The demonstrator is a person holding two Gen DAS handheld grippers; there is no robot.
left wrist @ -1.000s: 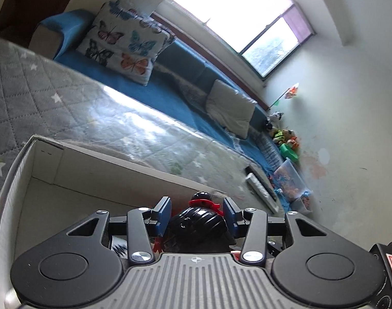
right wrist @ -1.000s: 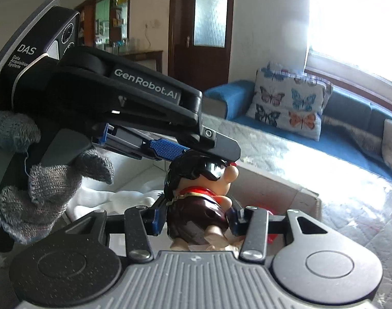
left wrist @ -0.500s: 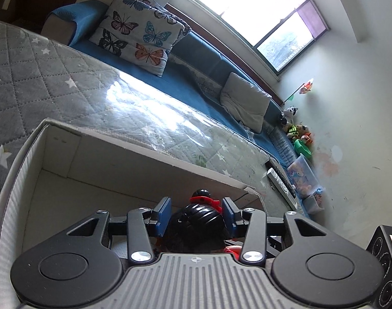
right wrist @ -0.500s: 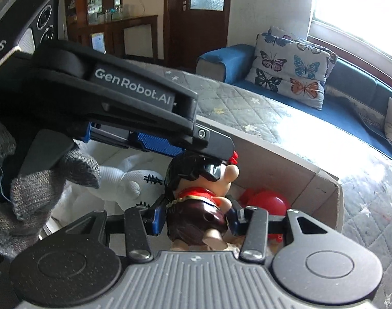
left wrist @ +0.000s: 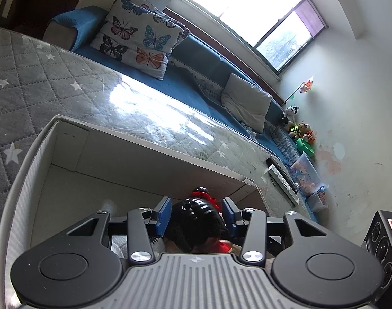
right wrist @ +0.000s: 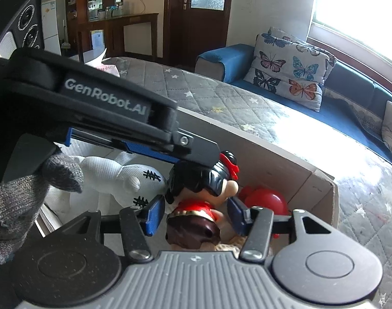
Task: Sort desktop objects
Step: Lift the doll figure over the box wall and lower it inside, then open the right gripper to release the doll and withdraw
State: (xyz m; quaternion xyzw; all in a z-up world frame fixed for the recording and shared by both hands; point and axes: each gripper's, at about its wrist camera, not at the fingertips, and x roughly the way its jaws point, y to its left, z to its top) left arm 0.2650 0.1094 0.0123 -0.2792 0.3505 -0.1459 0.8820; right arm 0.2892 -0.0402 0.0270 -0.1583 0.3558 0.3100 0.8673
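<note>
**Toy figure over the box, both grippers at it**

Grey quilted table (right wrist: 221, 97), star-patterned, under a clear glossy sheet. Blue sofa beyond it, far side, with a butterfly cushion (right wrist: 291, 77).

Open cardboard box (right wrist: 286, 159) on the table, near side. Inside, left: a white stuffed toy (right wrist: 113, 177) with black stitch marks. Inside, right: a red round toy (right wrist: 269, 200), partly hidden.

Toy figure (right wrist: 196, 195), black hair, red bow, brown body, upright inside the box between those two.

Left gripper (left wrist: 197, 215) comes in from the left in the right wrist view, held by a grey knit-gloved hand (right wrist: 18, 200). Its blue pads flank the figure's head; jaws wide, narrow gaps showing on both sides, no clear grip.

Right gripper (right wrist: 194, 213) low and near. Jaws have just been opening; pads stand clear of the figure's body on both sides, figure between them, not clamped.
</note>
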